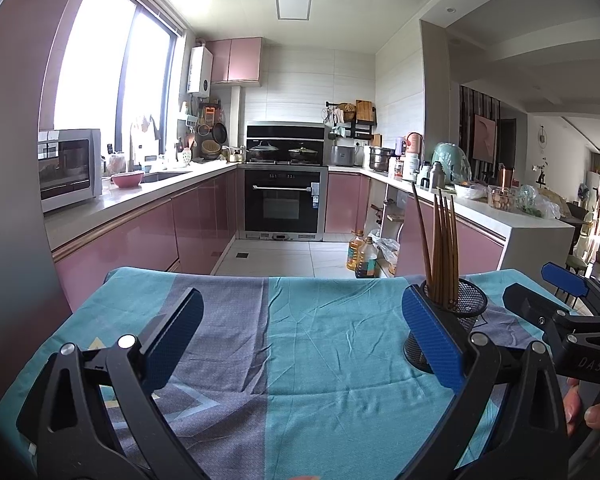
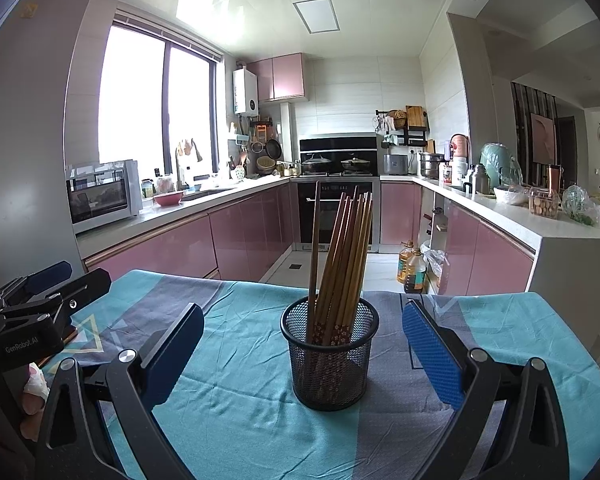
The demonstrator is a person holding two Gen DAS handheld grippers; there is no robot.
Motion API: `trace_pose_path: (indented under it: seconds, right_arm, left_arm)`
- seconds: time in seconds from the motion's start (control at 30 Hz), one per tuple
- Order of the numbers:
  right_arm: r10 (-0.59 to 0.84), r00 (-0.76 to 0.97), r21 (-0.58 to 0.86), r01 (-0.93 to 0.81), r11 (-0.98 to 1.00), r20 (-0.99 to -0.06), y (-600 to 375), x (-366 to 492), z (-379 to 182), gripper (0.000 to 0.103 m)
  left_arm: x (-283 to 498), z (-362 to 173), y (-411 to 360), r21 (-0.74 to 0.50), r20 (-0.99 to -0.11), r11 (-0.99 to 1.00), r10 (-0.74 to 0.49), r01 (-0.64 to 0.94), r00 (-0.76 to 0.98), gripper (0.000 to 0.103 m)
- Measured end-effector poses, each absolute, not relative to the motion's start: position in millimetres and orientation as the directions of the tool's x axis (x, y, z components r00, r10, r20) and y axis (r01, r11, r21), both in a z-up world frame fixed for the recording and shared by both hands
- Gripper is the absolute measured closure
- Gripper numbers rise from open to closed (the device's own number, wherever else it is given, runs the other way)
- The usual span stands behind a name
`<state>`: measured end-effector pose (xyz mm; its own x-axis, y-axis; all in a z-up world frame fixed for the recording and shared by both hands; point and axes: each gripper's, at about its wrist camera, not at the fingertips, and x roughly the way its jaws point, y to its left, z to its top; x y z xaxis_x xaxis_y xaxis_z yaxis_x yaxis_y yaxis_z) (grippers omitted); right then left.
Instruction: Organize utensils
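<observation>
Now the black wire cup point(image 2: 330, 356) could tip over if a gripper bumps it, because the tall wooden chopsticks point(image 2: 340, 264) lean to one side. It stands on the wrinkly blue cloth point(image 2: 236, 380). The left gripper point(image 1: 300, 340) and right gripper point(image 2: 304, 354) are both wide open and hold nothing.

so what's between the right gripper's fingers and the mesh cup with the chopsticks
Only bare tablecloth. In the right wrist view the right gripper is open, and the mesh cup holding the chopsticks stands between its fingers, touching neither.
</observation>
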<state>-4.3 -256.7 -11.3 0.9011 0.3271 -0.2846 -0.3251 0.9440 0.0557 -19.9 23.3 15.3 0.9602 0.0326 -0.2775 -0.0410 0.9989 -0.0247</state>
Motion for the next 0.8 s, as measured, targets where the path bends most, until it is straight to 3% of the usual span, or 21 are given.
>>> trace_pose_path:
  seconds: [0.8]
  right_arm:
    - [0.325,0.903,0.061,-0.321,0.945,-0.280,-257.0,-4.4,-8.7,0.007]
  left_arm:
    - [-20.6,16.7,19.7,-0.025,-0.277,0.999,0.032,-0.040,0.960,0.005]
